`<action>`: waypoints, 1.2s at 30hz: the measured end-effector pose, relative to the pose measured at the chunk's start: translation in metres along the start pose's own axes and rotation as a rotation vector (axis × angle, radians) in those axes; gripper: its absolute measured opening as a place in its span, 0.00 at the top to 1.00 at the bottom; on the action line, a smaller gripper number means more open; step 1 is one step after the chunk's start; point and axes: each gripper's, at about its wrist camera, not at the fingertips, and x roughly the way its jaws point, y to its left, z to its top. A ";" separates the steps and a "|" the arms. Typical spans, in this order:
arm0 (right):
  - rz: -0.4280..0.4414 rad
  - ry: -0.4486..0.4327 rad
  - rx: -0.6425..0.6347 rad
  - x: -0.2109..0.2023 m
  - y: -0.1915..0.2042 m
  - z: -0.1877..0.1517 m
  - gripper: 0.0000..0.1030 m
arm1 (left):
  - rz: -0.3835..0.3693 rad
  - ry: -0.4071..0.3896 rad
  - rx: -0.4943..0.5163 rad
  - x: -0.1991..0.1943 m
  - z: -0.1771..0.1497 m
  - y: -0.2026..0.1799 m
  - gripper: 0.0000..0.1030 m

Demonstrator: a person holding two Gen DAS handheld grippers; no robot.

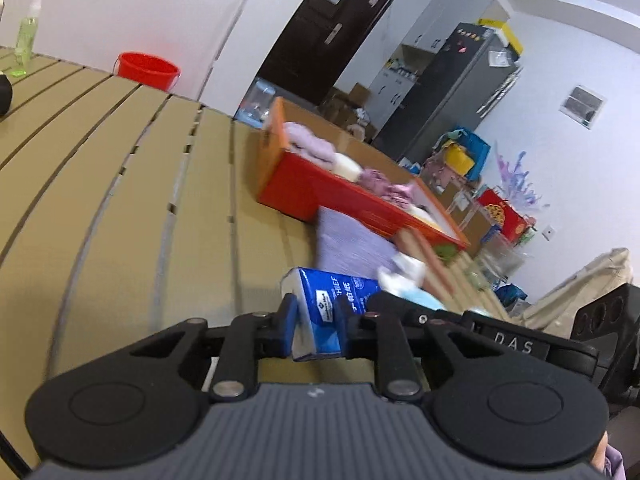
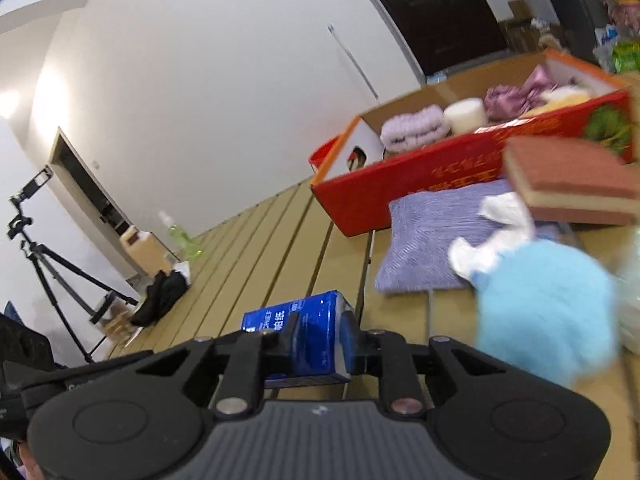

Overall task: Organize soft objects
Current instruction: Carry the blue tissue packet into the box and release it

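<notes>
- Blue plastic-wrapped tissue packs are what both tongs carry: left gripper [image 1: 316, 320] is nearly closed, its blue pads pinching one blue tissue pack [image 1: 326, 312] across its narrow faces
- Right gripper [image 2: 320, 340] is clamped the same way on a second blue tissue pack [image 2: 306, 334]
- Each pack juts forward from its jaws, probably for dropping end-first
- Ahead on the slatted tan table [image 1: 120, 184] lies the open red cardboard box [image 1: 320, 192], already holding soft items, with a folded lilac cloth [image 2: 432, 240] just before it

Slat table [image 1: 120, 168] w/ red box [image 1: 320, 196], cloth [image 1: 348, 244]
</notes>
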 end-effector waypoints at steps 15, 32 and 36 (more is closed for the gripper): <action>-0.028 -0.160 0.008 -0.029 -0.028 0.121 0.82 | 0.042 -0.045 0.086 0.084 0.117 -0.084 0.80; -0.118 0.130 0.067 0.139 -0.078 0.173 0.82 | 0.249 0.080 0.193 0.198 0.149 -0.031 0.71; -0.132 0.131 0.042 0.129 -0.065 0.178 0.82 | 0.256 0.060 0.203 0.174 0.156 -0.037 0.62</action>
